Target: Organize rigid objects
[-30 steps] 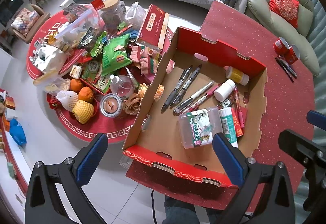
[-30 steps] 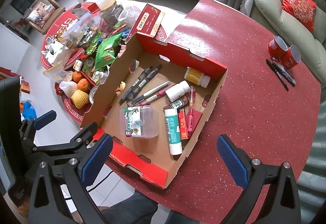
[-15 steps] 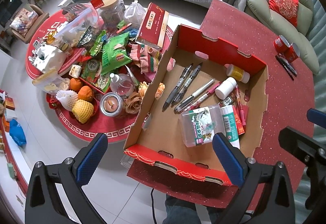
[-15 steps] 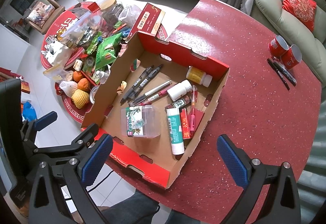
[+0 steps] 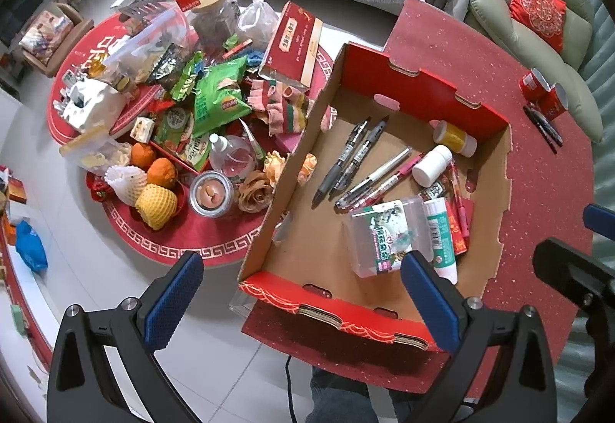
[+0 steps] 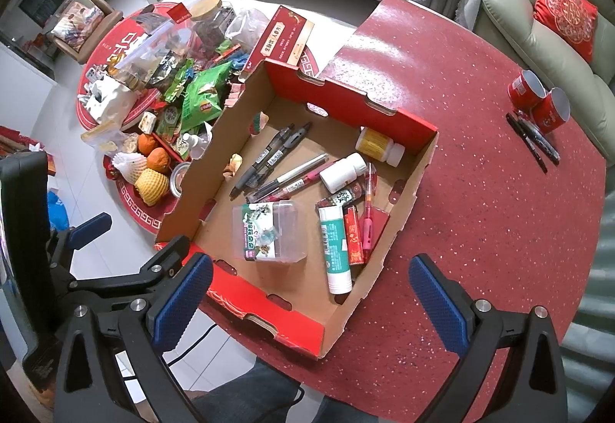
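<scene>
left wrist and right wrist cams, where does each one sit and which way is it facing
Left wrist view: sits on the left tongs, looking down over the near left corner of the cardboard box toward the cluttered low table; open blue-padded fingers, the right tongs at the right edge and a trouser leg show.
Right wrist view: sits on the right tongs, looking down on the box's near right side and the red table; open fingers and the left tongs at left show.
Shared: box, clear plastic case, pens, two red cups.
</scene>
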Tool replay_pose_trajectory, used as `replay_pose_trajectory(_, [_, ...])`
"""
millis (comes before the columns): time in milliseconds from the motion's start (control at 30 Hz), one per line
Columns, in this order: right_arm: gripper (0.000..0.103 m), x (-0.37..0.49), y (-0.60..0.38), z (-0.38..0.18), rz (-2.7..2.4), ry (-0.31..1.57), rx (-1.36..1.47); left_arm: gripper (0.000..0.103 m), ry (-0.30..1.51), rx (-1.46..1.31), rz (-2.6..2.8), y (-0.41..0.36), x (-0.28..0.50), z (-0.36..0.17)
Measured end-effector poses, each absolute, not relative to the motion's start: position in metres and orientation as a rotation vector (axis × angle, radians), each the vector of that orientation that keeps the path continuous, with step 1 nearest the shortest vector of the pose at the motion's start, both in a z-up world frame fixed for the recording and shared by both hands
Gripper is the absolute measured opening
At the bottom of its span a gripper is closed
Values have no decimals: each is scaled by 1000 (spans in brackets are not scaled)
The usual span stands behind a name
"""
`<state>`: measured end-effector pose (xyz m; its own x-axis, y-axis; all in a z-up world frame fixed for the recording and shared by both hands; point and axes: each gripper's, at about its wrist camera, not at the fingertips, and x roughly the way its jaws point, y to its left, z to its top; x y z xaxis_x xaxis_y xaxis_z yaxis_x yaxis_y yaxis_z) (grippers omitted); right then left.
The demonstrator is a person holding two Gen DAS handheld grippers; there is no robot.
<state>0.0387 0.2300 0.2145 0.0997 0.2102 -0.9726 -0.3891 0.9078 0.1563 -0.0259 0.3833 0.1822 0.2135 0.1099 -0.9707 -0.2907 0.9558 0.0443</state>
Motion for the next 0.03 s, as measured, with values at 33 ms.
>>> replay_pose_trajectory(33, [103, 39, 230, 215, 445, 1404, -152, 102, 1329, -163, 277, 387, -26, 183])
